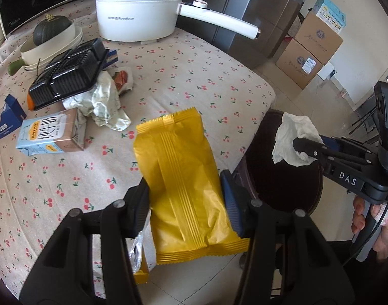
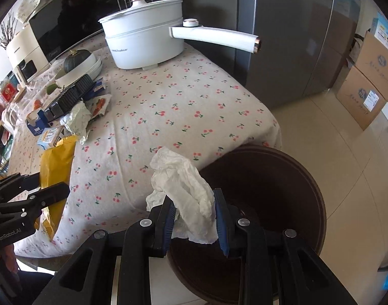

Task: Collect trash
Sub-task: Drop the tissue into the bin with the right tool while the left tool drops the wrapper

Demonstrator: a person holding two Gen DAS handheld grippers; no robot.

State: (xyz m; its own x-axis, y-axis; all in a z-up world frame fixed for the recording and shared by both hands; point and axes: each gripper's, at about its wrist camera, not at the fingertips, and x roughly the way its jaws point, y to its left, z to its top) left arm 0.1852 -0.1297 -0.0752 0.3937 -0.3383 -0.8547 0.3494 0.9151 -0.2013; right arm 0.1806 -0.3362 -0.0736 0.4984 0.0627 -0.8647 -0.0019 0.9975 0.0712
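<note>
My left gripper (image 1: 185,198) is shut on a yellow snack wrapper (image 1: 178,175) and holds it above the table's near edge. It also shows at the left of the right wrist view (image 2: 54,167). My right gripper (image 2: 195,216) is shut on a crumpled white tissue (image 2: 186,185) above the dark round bin (image 2: 282,178) beside the table. In the left wrist view the tissue (image 1: 291,137) hangs over the bin (image 1: 270,175). More trash lies on the table: a milk carton (image 1: 51,133), crumpled paper (image 1: 102,101) and a black plastic tray (image 1: 69,71).
A white electric pot (image 1: 140,10) with a long handle stands at the table's far side. Bowls with a green squash (image 1: 50,29) stand far left, near a blue box (image 1: 5,122). A grey fridge (image 2: 295,38) and cardboard boxes (image 1: 310,48) stand past the table.
</note>
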